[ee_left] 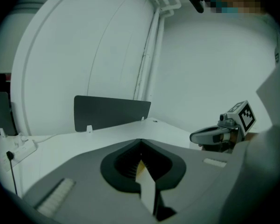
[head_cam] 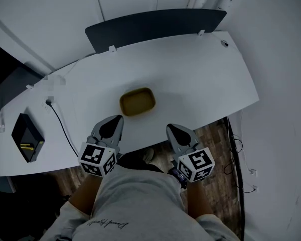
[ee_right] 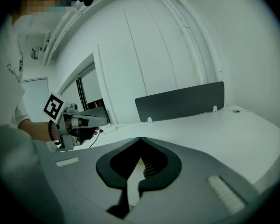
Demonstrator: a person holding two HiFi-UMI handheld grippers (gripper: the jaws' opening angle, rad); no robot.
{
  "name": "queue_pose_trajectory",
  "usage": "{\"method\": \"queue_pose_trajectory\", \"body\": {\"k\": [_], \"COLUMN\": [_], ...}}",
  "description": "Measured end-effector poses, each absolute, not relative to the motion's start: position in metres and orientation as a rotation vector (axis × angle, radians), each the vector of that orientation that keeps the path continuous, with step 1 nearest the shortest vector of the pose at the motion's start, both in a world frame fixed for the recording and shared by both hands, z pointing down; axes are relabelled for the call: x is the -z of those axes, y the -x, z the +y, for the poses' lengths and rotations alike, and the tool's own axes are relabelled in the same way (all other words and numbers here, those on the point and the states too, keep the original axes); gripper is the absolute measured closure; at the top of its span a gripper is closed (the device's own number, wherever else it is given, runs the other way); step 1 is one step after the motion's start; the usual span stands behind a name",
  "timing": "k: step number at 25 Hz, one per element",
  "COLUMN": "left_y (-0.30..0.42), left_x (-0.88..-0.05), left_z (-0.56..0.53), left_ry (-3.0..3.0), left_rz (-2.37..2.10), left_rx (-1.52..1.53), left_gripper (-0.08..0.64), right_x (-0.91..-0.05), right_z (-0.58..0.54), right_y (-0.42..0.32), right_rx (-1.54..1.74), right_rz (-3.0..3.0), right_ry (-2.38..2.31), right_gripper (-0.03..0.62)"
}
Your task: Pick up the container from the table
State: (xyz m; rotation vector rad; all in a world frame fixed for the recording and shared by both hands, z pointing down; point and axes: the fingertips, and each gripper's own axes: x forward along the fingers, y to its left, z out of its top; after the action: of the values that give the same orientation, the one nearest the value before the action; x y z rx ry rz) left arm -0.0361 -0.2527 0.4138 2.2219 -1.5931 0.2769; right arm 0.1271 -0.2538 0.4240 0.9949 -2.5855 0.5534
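Note:
A yellow rectangular container [head_cam: 137, 102] sits open on the white table [head_cam: 200, 79], near the front edge. Both grippers hover over that edge, just short of the container and not touching it. My left gripper [head_cam: 118, 119] is at its near left corner, jaws closed together and empty. My right gripper [head_cam: 169, 129] is off its near right side, also shut and empty. In the left gripper view the jaw tips [ee_left: 140, 143] meet, and a yellow sliver of the container [ee_left: 141, 169] shows through the gap behind them. The right gripper view shows its tips [ee_right: 140, 140] meeting too.
A dark partition panel [head_cam: 155, 26] stands along the table's far edge. A black box [head_cam: 27, 137] and a black cable [head_cam: 60, 124] lie at the left end. Wood floor and loose cables [head_cam: 236, 149] lie off the table's right side.

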Motion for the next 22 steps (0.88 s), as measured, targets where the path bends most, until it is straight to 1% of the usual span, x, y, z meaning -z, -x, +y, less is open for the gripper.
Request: {"method": "queue_pose_trajectory", "body": {"k": [9, 22], "left_y": [0.056, 0.067], "left_x": [-0.427, -0.459], "left_z": [-0.276, -0.295], "left_ry": [-2.193, -2.152], "left_rz": [-1.592, -1.557], "left_rx": [-0.291, -0.318], "left_gripper": [0.558, 0.558], "right_x": [-0.43, -0.455], "right_z": [-0.28, -0.305], "right_y": [-0.117, -0.106], "right_rx": [-0.558, -0.579], "right_rz": [-2.56, -2.513], "right_ry": [-1.006, -0.984], "right_gripper": [0.577, 0.577]}}
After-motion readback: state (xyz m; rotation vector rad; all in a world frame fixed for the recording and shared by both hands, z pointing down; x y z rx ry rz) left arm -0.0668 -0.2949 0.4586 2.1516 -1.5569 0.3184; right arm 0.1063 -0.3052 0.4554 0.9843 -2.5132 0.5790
